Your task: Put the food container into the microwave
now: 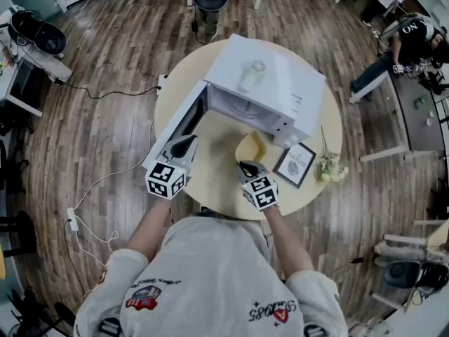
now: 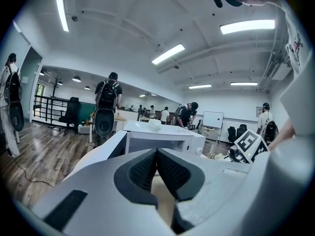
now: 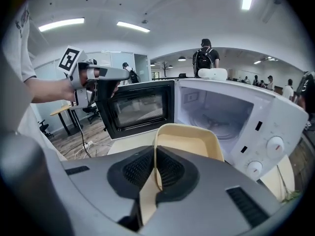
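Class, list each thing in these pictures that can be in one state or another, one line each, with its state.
microwave door, swung open.
microwave cavity, empty.
food container, gripped by its rim, not yet inside.
right tongs, shut on the food container.
left tongs, shut, holding nothing.

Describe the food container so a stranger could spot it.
On the round table, look before the open white microwave. The food container is the cream-yellow tray, its rim pinched by the right hand-held gripper, unlike the framed picture.
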`<state>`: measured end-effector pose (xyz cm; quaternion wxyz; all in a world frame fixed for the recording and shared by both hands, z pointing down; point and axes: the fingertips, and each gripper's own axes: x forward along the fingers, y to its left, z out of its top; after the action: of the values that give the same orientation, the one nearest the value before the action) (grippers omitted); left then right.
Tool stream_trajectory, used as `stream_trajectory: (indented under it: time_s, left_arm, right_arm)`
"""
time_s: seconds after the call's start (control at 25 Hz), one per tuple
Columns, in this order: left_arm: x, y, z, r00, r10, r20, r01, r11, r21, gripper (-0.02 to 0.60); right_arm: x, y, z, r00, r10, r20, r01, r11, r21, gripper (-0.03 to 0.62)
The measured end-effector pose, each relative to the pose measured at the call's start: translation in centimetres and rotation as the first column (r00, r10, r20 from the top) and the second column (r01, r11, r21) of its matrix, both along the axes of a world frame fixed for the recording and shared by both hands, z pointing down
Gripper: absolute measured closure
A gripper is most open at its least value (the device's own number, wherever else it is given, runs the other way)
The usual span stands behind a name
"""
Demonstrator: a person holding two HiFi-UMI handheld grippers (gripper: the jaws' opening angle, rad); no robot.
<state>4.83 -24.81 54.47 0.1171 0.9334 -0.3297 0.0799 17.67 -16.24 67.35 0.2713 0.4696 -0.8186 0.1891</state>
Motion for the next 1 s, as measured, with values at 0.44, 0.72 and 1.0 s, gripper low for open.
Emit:
stream_trajectory:
  time_s: [0.44,0.72,1.0]
  left_arm:
    - [3.1,-0.9,0.4,0.999,0.050,0.002,-0.050,0.999,-0.004,0.577]
    - [2.4,-1.6,1.0,1.000,0.029,0.012,-0.029,0.999,-0.017,0.578]
    - [1.2,-2.0,2.0,1.000,-0.005,0.023,0.006,0.999,-0.040,0.577]
  right_arm:
    - [2.6,0.5,-1.1,0.999,-0.002,-0.032,0.001,1.000,-0.003,0.574]
    - [2.0,-1.4,-1.4,0.995,-0.078,-0.067,0.078,0.997,0.002,0.574]
    - [1.3,-3.6,-1.0,0.976,-0.173,-0.136,0.171,0.985,-0.024,0.574]
